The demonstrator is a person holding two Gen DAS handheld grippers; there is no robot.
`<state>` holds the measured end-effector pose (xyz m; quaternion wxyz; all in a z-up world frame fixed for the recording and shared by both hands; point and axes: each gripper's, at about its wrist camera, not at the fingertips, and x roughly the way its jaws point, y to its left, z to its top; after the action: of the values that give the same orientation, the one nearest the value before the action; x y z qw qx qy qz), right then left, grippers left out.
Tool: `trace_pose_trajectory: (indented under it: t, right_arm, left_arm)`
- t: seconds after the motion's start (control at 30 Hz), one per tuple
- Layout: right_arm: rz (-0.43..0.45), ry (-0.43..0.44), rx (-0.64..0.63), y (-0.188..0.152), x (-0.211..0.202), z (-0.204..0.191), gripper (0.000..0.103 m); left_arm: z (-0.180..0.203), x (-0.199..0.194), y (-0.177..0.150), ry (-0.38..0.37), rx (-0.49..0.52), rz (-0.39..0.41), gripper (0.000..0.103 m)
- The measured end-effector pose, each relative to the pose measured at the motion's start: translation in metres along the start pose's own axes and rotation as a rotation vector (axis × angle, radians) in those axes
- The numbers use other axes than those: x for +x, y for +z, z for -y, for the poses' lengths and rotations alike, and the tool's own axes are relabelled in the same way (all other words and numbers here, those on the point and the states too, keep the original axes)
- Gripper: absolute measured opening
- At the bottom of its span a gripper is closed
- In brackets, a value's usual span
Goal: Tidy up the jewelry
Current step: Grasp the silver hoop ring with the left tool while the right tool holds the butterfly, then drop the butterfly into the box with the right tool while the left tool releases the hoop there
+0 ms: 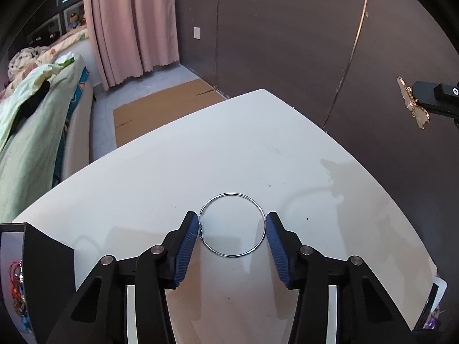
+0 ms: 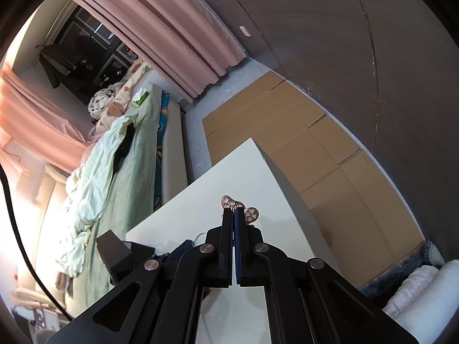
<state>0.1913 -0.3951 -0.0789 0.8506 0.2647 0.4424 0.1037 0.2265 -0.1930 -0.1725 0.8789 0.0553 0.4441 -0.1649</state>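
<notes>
While the left gripper (image 1: 232, 223) stands with its jaws spread wide low over the white table (image 1: 143, 189), a thin silver bangle (image 1: 232, 225) lies flat on the tabletop between the two blue-padded fingers. The left-hand pad touches, or very nearly touches, the bangle's rim, where a small kink or clasp shows in the wire; the right-hand pad sits just beside the opposite edge of the ring, and contact there cannot be told. To the outside of the left-hand finger, at the near table edge, stands a dark open box (image 1: 37, 272) with small colourful pieces hanging in it, too blurred to name. Ahead of the fingers, past the table's far corner, flattened cardboard (image 1: 163, 103) lies on the floor below a pink curtain (image 1: 129, 25).

Well off to the right of the fingers and raised above the table, the right gripper (image 1: 416, 97) comes into the left wrist view with a gold winged brooch (image 1: 413, 103) pinched at its tip. In the right wrist view that right gripper (image 2: 234, 215) is closed tight on the brooch (image 2: 239, 207), whose patterned gold lobes stick out on either side past the fingertips, over the table (image 2: 183, 218).
</notes>
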Motion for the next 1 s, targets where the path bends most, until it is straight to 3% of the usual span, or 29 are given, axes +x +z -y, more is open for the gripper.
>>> trace_pose_trajectory:
  t: [0.13, 0.43, 0.8, 1.0]
  right_arm:
    - [-0.005, -0.001, -0.013, -0.003, 0.001, -0.003, 0.002]
    - [-0.004, 0.014, -0.031, -0.009, 0.001, -0.01, 0.002]
    - [0.051, 0.099, -0.093, -0.024, -0.009, -0.041, 0.002]
    - [0.07, 0.139, -0.124, -0.036, -0.01, -0.063, 0.002]
  left_arm:
    - [-0.007, -0.006, 0.001, -0.033, -0.021, -0.004, 0.049]
    - [-0.027, -0.051, 0.008, -0.083, -0.107, 0.074, 0.049]
    - [-0.058, -0.113, 0.003, -0.073, -0.174, 0.167, 0.049]
    - [-0.098, -0.137, -0.011, -0.061, -0.269, 0.187, 0.049]
